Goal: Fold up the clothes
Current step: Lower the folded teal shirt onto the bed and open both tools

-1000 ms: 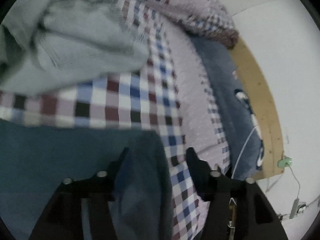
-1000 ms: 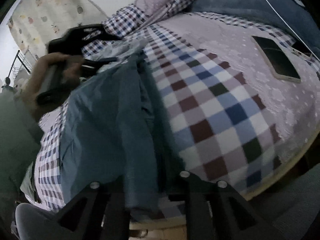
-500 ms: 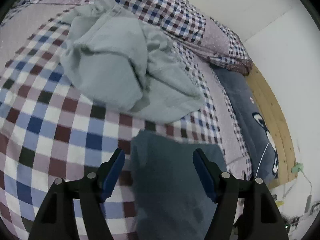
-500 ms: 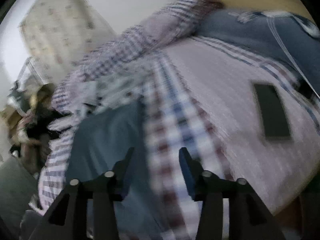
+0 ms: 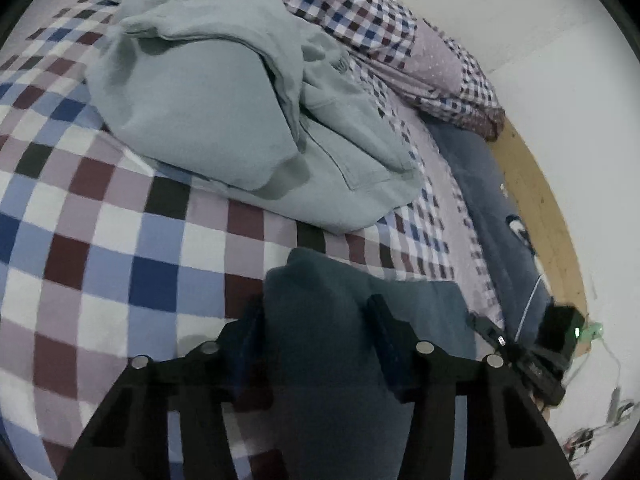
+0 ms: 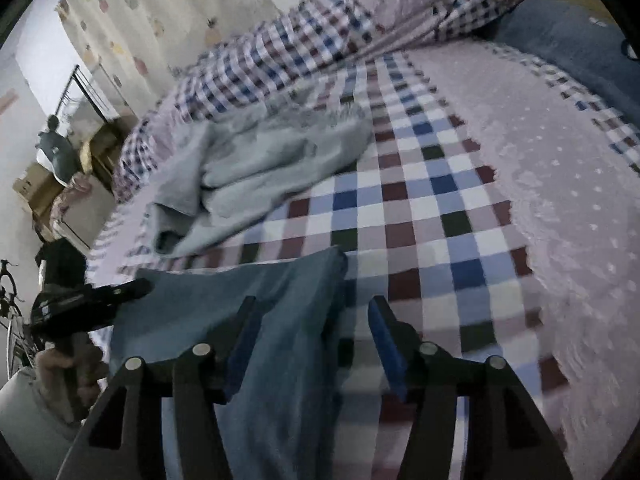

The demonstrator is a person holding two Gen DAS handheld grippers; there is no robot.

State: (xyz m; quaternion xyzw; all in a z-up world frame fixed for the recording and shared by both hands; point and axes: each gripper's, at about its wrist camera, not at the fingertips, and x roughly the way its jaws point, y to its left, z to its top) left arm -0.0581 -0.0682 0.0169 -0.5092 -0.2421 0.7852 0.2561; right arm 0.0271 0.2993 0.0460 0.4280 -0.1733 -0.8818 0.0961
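**A:** Bedspread, checked in blue, maroon and white, fills the left of the left wrist view. What sits on it?

**B:** Pale grey-green sweatshirt, crumpled in a heap, upper left to centre. Below it, apart from it by a strip of checks, the dark teal garment, lying flat on the bedspread with one rounded corner pointing up toward the sweatshirt.

**A:** Left gripper?

**B:** Jaws spread wide, one finger at each side of that teal corner. Cloth lies between them; neither pad is pressed on it, as far as the view shows.

**A:** Further right?

**B:** Checked pillow at the head of the bed, a dark blue blanket along the far edge, then a wooden bed frame against a white wall. At the far right edge, the other gripper's black body with a small green light.

**A:** Right wrist view, same order.

**B:** Far left: a hand gripping the left gripper, its tips at the teal garment's left edge. The sweatshirt lies beyond, upper centre-left.

**A:** Right gripper?

**B:** Also spread. The garment's right edge, a thick fold, runs between the fingers, nearer the left one. Right finger stands over bare checks. To the right, a lilac dotted panel of the bedspread.
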